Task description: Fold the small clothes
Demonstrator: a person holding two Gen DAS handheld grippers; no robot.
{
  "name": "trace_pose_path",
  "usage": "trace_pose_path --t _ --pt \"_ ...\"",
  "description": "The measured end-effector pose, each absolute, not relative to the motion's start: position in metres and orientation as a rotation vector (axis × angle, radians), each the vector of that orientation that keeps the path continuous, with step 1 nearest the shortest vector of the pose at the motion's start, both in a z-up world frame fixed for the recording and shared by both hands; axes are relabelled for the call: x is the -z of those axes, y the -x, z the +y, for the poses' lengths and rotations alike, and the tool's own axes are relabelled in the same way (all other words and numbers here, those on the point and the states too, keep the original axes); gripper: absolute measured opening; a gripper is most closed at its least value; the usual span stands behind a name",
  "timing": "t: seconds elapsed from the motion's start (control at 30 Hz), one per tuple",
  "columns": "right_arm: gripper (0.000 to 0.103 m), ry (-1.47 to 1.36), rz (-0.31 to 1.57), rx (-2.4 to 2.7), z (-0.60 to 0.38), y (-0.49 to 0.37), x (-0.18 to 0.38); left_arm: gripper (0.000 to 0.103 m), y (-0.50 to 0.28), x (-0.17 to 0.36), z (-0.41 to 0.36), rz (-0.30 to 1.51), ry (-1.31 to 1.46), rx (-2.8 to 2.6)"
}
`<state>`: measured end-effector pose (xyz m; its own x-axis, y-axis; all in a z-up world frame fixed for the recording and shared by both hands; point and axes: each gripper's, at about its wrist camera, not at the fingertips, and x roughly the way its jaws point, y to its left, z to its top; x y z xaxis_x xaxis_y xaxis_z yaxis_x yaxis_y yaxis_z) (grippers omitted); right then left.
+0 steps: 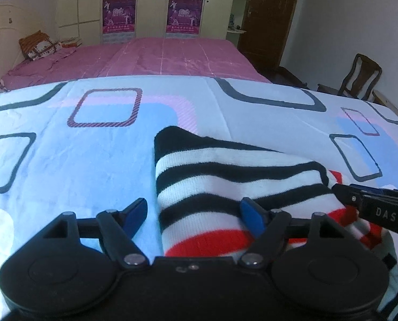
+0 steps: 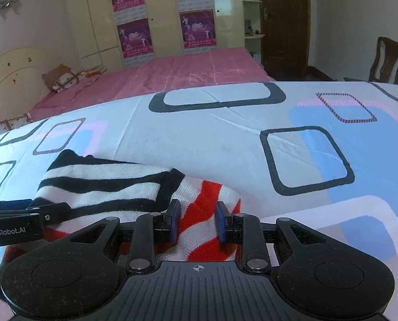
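Both grippers meet the striped garment [image 1: 225, 176] at lower frame: left gripper [image 1: 193, 214] gapes wide, unclamped; right gripper [image 2: 196, 222], narrowly parted, seemingly pinches a fold.

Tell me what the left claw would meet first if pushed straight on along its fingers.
Probably the striped garment: its left edge lies between the open left claw's fingers, the right finger over it, on the patterned sheet. Depth is uncertain.

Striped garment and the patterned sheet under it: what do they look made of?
The striped garment looks like a soft knit, probably cotton or acrylic: fine ribbed rows show across its black, white and red bands, with a matte, slightly fuzzy surface. The patterned sheet looks like thin, smooth woven fabric, likely cotton or a blend: printed squares, flat creases, no pile.
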<state>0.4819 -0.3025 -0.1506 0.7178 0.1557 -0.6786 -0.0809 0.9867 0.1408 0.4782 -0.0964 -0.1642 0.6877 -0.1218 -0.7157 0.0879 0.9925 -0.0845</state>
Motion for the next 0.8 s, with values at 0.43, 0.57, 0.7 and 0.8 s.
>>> trace_pose_path --t 0.43,0.57,0.7,0.8 --pt "0.031 -0.085 0.688 -0.224 -0.301 -0.432 0.116 0.073 -0.429 0.134 -0.097 0.759 0.021 0.158" --pt "0.031 -0.027 0.696 -0.239 -0.299 -0.412 0.122 0.073 -0.412 0.138 -0.099 0.769 0.012 0.174" --pt "0.031 0.019 0.714 -0.216 -0.300 -0.399 0.135 0.074 -0.406 0.150 -0.098 0.793 0.013 0.163" --pt "0.031 0.001 0.750 -0.205 -0.304 -0.402 0.146 0.074 -0.408 0.157 -0.093 0.804 0.042 0.168"
